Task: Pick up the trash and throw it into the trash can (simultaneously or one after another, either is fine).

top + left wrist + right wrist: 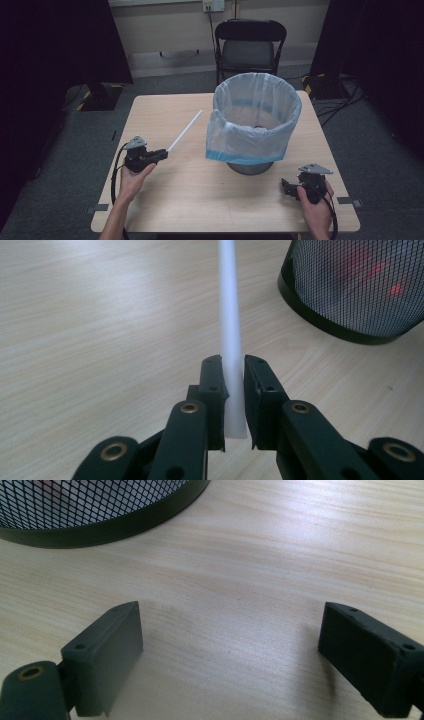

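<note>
The left gripper pinches one end of the white tube between its jaws, the rest reaching ahead beside the lined bin. Carry it level and high enough to clear the bin's rim. The right gripper rests on the table, jaws spread, nothing between them.

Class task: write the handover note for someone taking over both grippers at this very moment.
Left gripper: shut on the white tube, near its end; the tube angles up off the table toward the bin.
Right gripper: open, nothing between its jaws, low over the table near the bin's base.
Mesh bin, bag-lined, stands mid-table.
Done: tube picked up.
Left, probably: carry it over the rim and drop it in.
</note>
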The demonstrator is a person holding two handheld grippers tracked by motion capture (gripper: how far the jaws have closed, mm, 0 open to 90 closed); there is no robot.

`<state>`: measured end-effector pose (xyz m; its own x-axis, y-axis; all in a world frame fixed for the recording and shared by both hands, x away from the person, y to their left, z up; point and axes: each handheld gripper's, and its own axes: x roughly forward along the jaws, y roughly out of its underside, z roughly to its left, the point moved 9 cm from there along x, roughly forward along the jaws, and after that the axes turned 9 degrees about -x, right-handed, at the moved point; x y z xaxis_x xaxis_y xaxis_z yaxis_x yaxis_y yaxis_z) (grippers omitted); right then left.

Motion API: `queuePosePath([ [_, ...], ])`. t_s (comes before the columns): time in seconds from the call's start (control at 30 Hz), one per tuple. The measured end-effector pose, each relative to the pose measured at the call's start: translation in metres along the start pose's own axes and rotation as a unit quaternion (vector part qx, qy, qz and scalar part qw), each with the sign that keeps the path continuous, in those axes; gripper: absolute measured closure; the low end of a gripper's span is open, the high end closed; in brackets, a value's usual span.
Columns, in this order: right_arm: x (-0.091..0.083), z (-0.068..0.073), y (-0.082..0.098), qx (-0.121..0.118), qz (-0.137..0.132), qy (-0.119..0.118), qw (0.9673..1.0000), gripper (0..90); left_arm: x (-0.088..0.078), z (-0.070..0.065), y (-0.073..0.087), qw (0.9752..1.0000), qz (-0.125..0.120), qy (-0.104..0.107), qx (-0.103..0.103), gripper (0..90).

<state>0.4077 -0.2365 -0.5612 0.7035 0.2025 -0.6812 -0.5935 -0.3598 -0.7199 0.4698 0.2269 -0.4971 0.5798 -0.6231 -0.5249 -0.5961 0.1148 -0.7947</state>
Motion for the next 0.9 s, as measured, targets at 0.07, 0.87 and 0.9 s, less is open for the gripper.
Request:
queuePosePath([
  [0.07,0.0,0.0,0.0,0.0,0.0,0.0,1.0,9.9,0.0,0.0,-0.006,1.0,-0.007,0.003,0.001,79.8],
  [0.87,0.0,0.0,0.0,0.0,0.0,0.0,1.0,10.0,-0.019,-0.016,-0.06,0.9974,-0.067,0.025,0.013,79.8],
  [0.9,0.0,0.0,0.0,0.0,0.0,0.0,1.0,10.0,-0.02,-0.017,-0.063,0.9971,-0.07,0.027,0.013,79.8],
])
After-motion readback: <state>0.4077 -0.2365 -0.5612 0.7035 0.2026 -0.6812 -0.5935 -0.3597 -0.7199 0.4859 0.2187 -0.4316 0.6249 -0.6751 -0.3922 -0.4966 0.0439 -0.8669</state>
